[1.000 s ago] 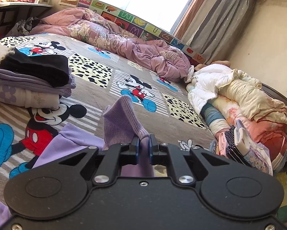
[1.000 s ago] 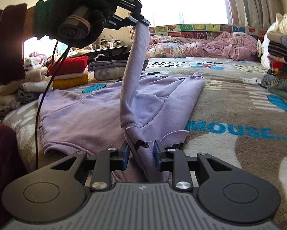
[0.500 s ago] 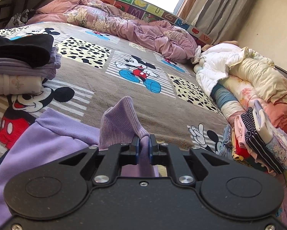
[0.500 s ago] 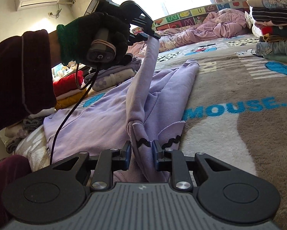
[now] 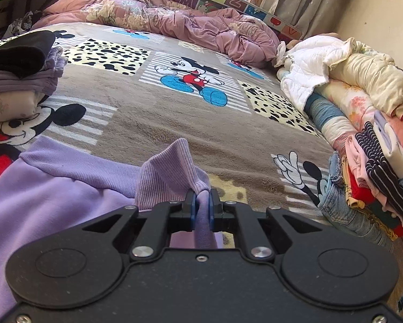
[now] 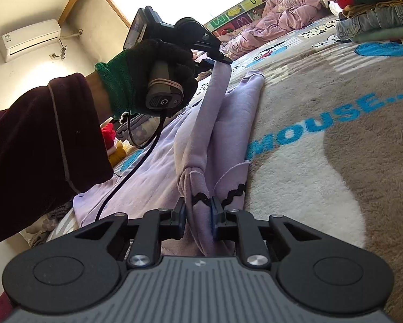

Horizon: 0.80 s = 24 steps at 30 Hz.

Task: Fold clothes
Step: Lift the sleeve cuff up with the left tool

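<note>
Spreading across mid-frame: wide bed under a brown cartoon-mouse blanket (image 5: 153, 123), bearing a lilac sweatshirt (image 5: 40, 188) lower left, folded stacks (image 5: 15, 80) at left.

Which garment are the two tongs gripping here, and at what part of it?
Both hold the lilac sweatshirt. The left tongs are shut on its ribbed sleeve cuff; the right tongs are closing on the sleeve's other end, near the black wavy trim.

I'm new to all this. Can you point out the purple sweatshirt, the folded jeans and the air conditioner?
purple sweatshirt (image 5: 40, 202): left wrist view, its body.
folded jeans (image 5: 343, 210): left wrist view, front fold.
air conditioner (image 6: 30, 39): right wrist view, front panel.
</note>
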### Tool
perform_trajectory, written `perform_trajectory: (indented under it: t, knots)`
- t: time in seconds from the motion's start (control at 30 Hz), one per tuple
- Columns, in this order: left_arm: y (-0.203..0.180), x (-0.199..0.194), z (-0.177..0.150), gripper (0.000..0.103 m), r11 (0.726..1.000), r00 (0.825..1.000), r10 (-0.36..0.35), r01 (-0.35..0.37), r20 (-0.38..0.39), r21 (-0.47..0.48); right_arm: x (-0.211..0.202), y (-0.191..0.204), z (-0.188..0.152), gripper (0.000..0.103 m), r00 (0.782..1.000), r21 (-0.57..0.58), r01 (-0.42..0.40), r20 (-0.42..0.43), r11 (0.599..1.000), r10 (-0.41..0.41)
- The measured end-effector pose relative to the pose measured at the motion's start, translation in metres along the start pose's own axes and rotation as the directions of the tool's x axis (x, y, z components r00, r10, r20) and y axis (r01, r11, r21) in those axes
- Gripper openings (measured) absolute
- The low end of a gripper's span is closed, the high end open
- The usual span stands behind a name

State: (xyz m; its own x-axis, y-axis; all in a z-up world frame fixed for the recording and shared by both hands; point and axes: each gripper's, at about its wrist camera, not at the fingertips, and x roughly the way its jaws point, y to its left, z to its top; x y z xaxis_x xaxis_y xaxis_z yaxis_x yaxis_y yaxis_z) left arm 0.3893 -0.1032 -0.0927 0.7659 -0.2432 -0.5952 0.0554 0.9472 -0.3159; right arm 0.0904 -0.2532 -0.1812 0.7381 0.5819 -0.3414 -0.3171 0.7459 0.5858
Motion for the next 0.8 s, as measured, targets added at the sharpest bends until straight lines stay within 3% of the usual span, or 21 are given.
perform_trajectory:
  t: [0.3, 0.53, 0.63, 0.8]
  knots:
    - [-0.015, 0.023, -0.010, 0.006, 0.995, 0.998, 0.057, -0.054, -0.029, 0.086, 0.001, -0.005, 0.000, 0.019, 1.000, 0.042, -0.016, 0.002, 0.999, 0.016]
    - [-0.036, 0.038, -0.017, 0.007, 0.967, 0.989, 0.140, -0.126, -0.049, 0.220, 0.002, -0.007, 0.000, 0.019, 1.000, 0.050, -0.022, -0.002, 0.999, 0.022]
    - [-0.043, 0.038, -0.016, 0.014, 0.959, 0.990, 0.122, -0.099, -0.071, 0.266, 0.002, -0.007, 0.000, 0.019, 1.000, 0.051, -0.023, -0.005, 0.998, 0.023]
    - [-0.038, 0.011, -0.002, 0.014, 0.968, 0.998, 0.054, -0.045, -0.029, 0.247, 0.003, -0.007, 0.002, 0.019, 1.000, 0.058, -0.023, -0.007, 0.998, 0.023]
